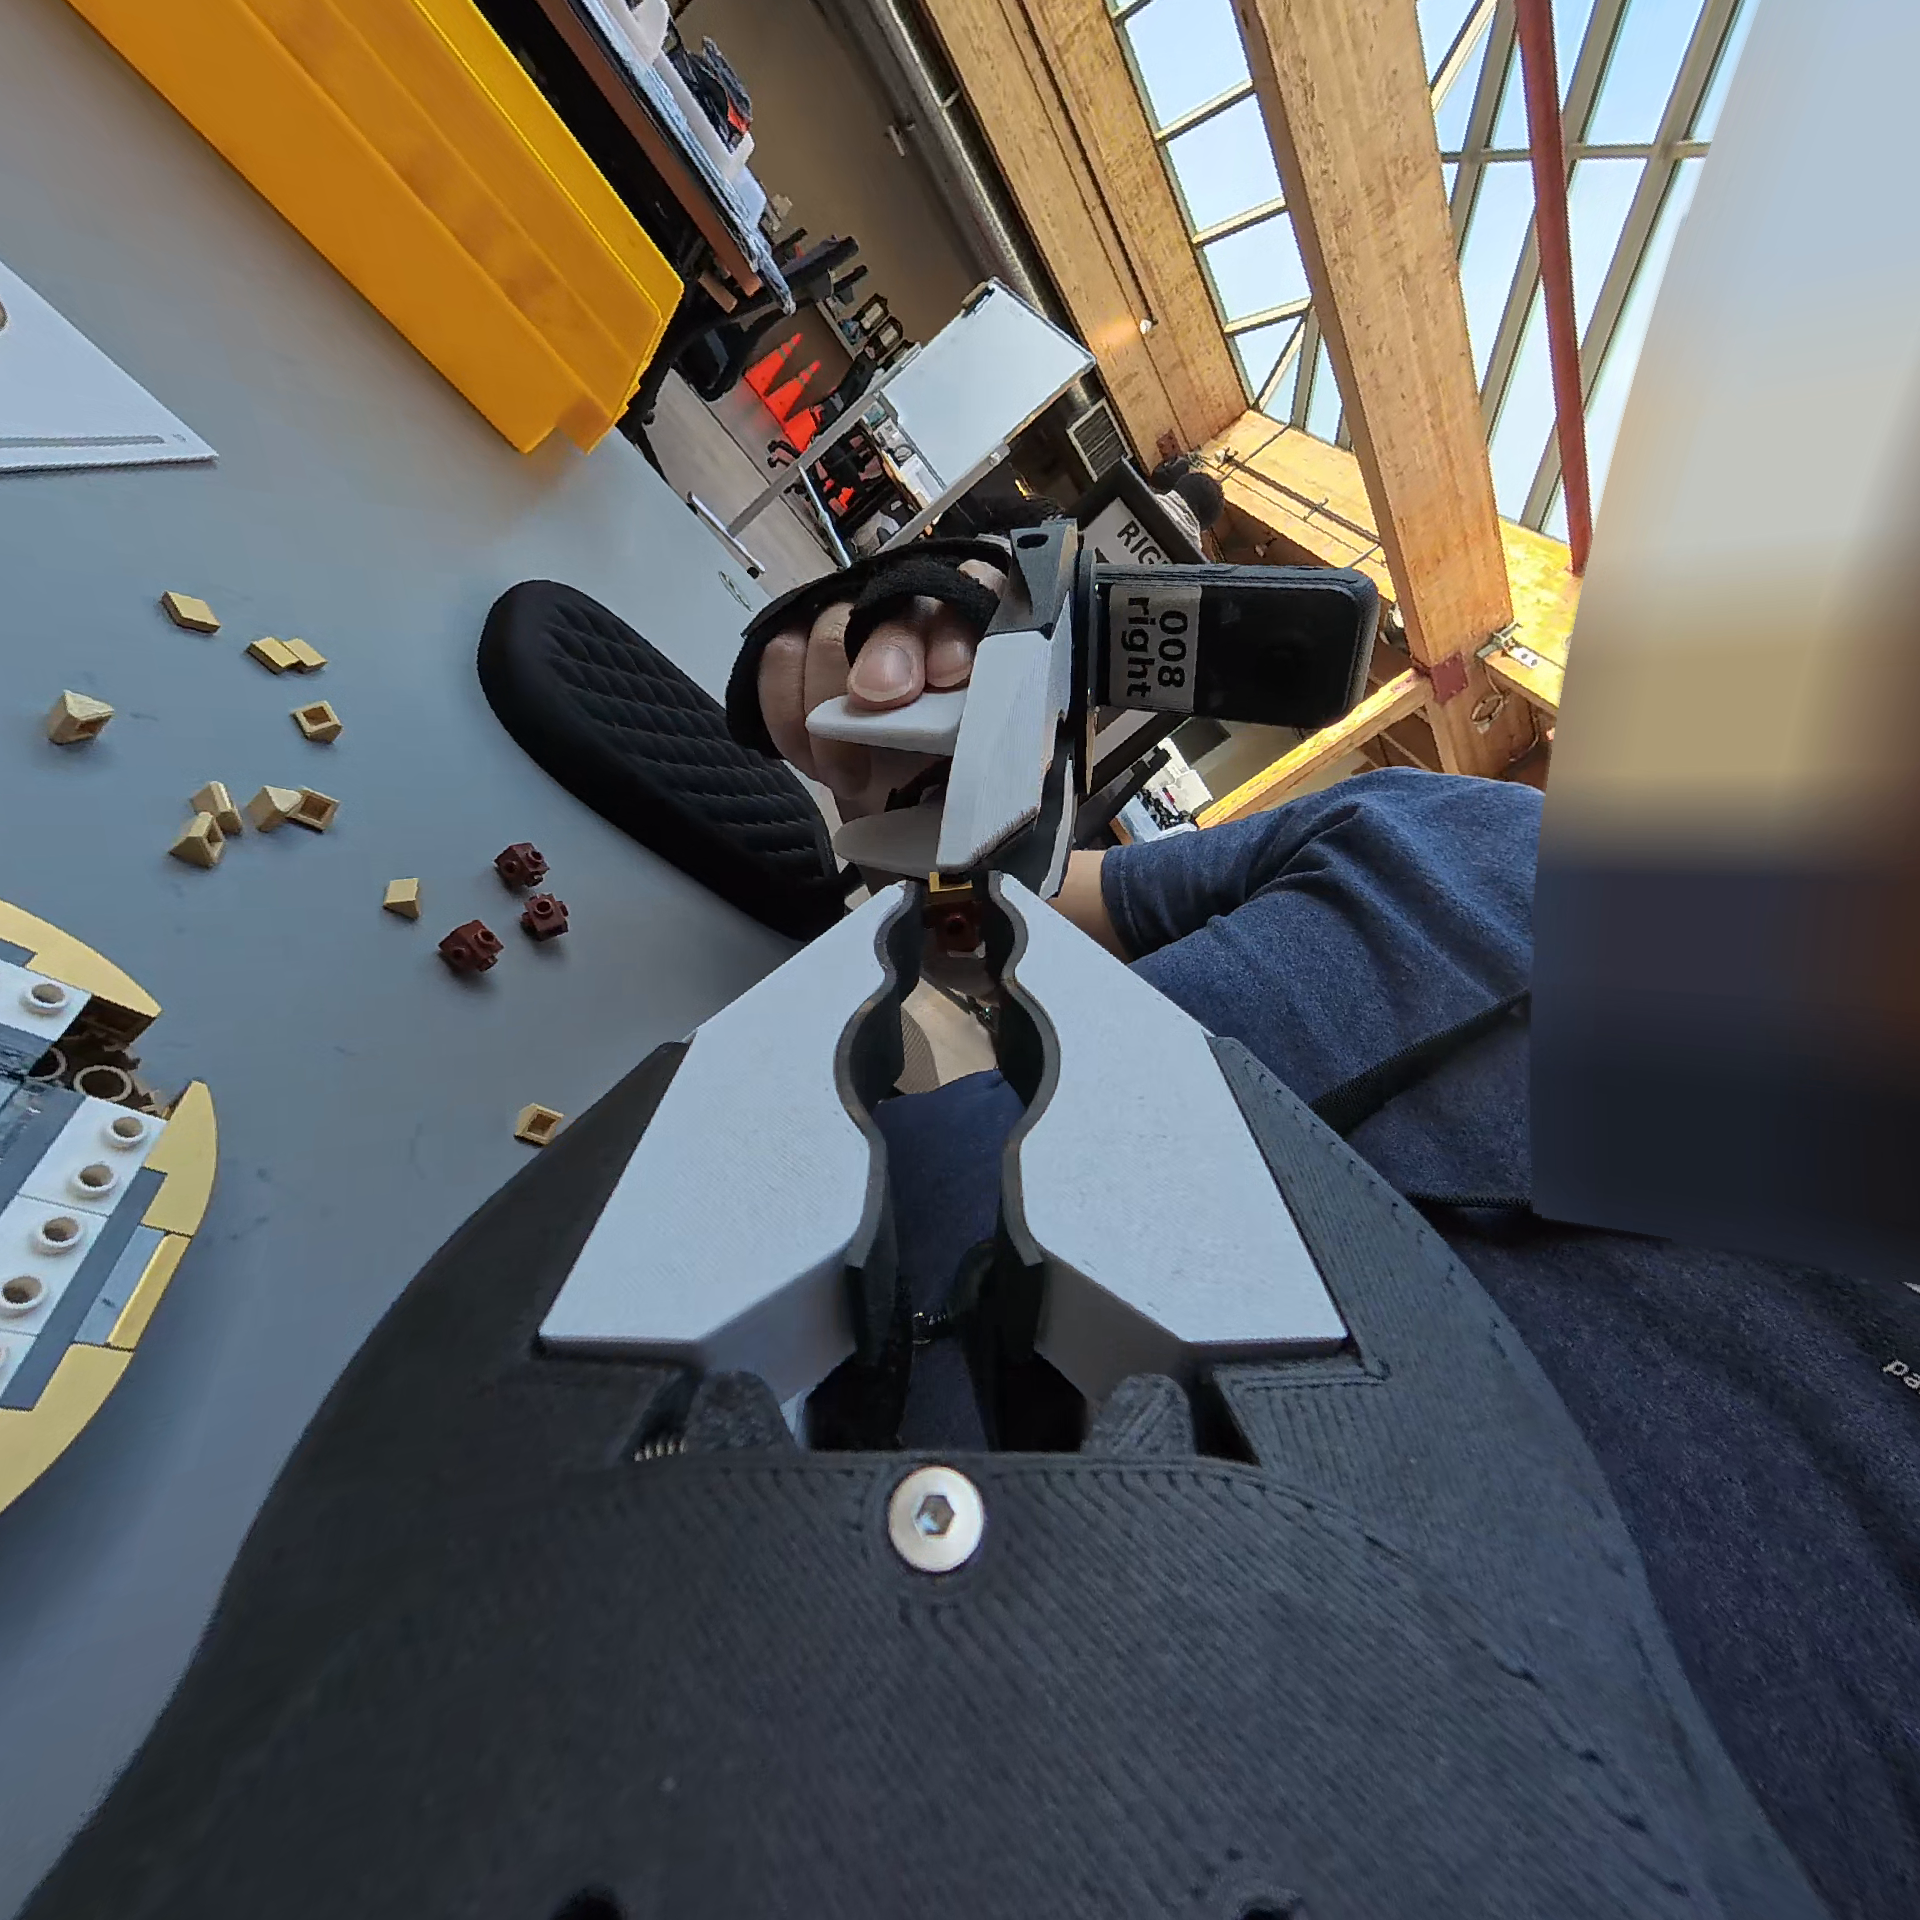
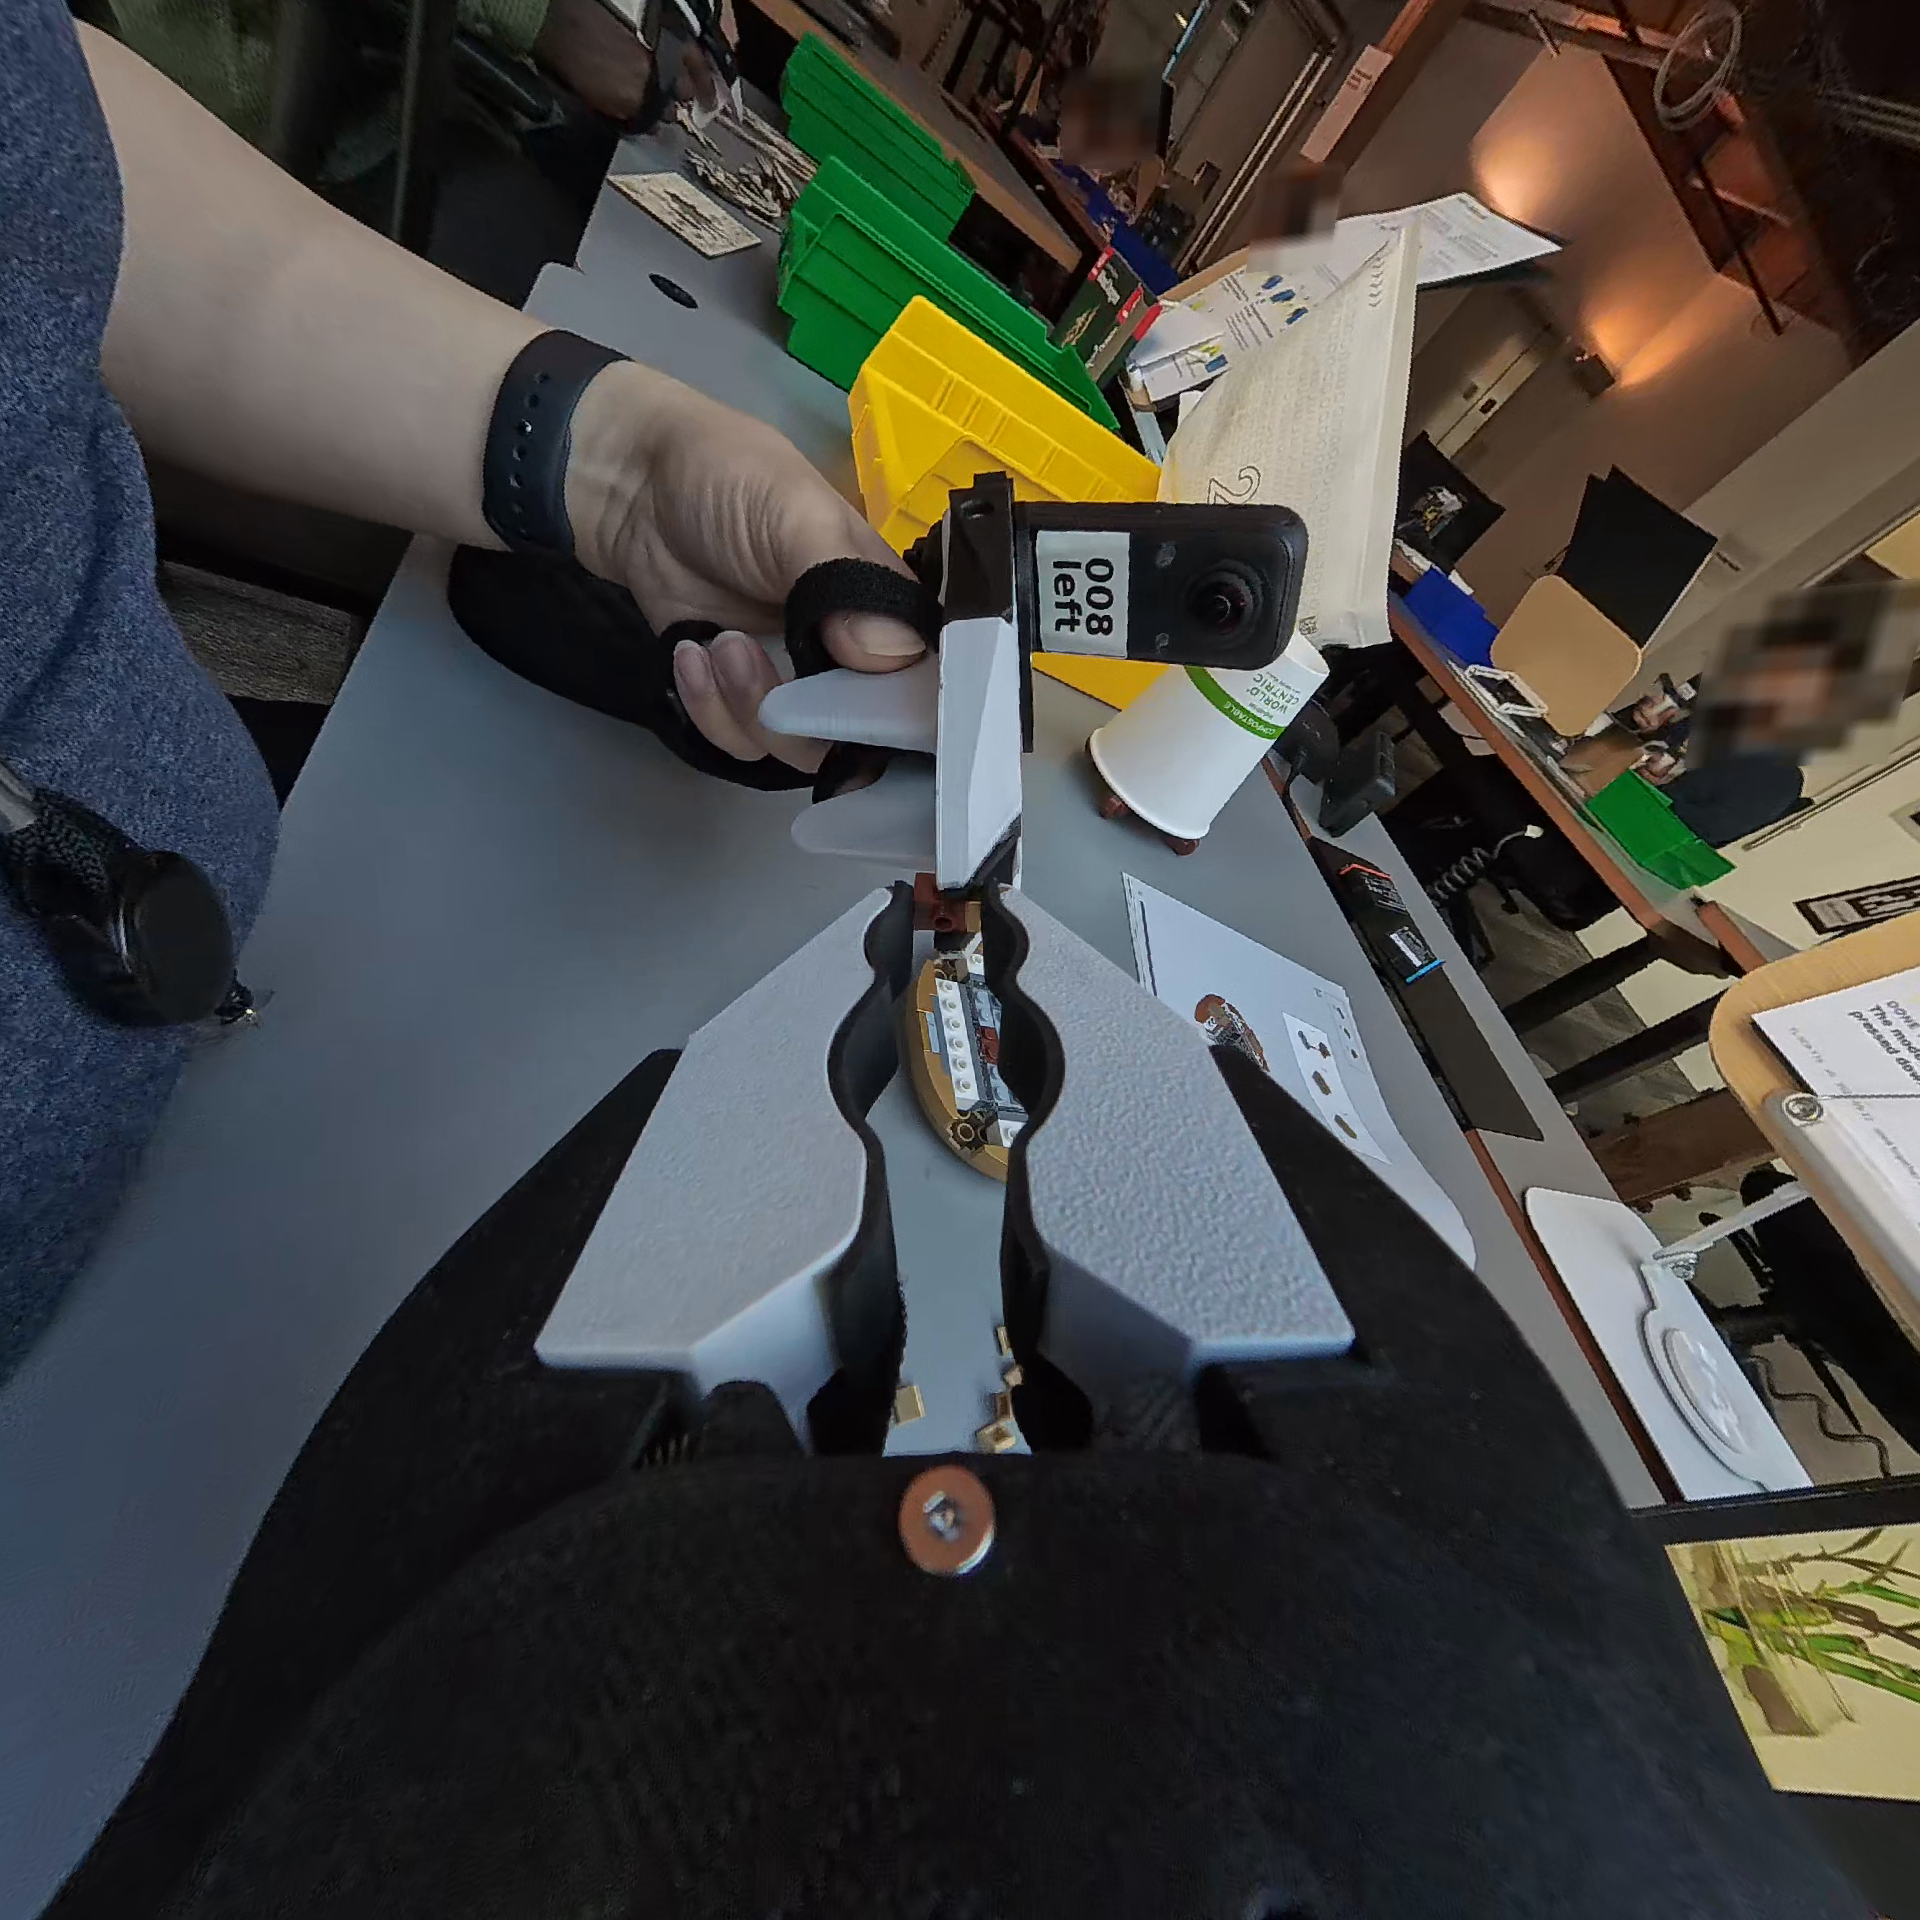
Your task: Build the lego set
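Note:
My left gripper is shut on a small dark red brick. My right gripper meets it tip to tip from above and is shut on a small tan piece. The two pieces touch, held in the air above the grey table. In the right wrist view my right gripper holds the tan piece against the dark red brick in the left gripper. The round tan-rimmed model with white and grey plates lies on the table, and also shows in the right wrist view.
Several loose tan pieces and three dark red bricks lie scattered on the table. Stacked yellow bins stand behind them, with green bins farther off. An instruction booklet, a paper cup and a black mesh pad are nearby. The grippers are tip to tip, or close to it.

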`<state>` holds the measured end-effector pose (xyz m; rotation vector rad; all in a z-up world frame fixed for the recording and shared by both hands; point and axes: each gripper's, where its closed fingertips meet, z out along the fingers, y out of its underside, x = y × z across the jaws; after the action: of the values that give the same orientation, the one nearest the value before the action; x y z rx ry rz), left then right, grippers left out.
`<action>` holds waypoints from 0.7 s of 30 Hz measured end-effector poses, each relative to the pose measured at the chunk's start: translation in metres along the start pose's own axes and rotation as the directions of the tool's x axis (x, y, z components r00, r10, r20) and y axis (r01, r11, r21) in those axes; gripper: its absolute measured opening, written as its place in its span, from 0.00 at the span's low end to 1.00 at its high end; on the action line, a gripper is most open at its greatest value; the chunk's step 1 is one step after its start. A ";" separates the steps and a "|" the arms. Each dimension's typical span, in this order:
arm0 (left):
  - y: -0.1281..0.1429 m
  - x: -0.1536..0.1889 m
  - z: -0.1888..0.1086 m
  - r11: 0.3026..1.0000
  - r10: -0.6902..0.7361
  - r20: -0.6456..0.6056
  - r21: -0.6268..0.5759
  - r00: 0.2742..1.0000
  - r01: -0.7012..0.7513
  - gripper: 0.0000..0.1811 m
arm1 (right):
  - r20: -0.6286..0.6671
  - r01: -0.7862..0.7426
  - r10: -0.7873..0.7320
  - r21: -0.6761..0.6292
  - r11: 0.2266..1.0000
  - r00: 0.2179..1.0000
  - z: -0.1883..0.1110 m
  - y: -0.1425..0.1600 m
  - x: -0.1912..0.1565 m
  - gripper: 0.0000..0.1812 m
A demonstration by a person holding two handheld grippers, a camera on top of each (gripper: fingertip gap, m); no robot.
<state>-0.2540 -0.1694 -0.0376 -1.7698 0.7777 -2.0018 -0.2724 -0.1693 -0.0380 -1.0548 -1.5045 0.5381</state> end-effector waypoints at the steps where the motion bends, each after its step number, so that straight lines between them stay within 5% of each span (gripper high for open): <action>1: 0.000 0.001 0.000 1.000 -0.007 -0.012 0.007 1.000 0.007 0.05 | 0.000 -0.006 0.006 0.008 1.000 1.000 -0.001 -0.001 0.000 0.07; 17: 0.002 -0.003 -0.003 0.999 -0.048 -0.013 -0.007 0.999 0.048 0.05 | 0.011 -0.005 0.005 -0.011 1.000 1.000 -0.003 0.003 0.001 0.07; 21: -0.002 -0.004 -0.008 0.999 -0.040 0.000 0.012 0.999 0.040 0.05 | -0.036 -0.031 0.031 0.007 0.999 0.999 -0.003 0.004 0.006 0.13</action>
<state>-0.2607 -0.1639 -0.0401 -1.7920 0.7336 -2.0281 -0.2679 -0.1630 -0.0370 -1.0788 -1.4554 0.5426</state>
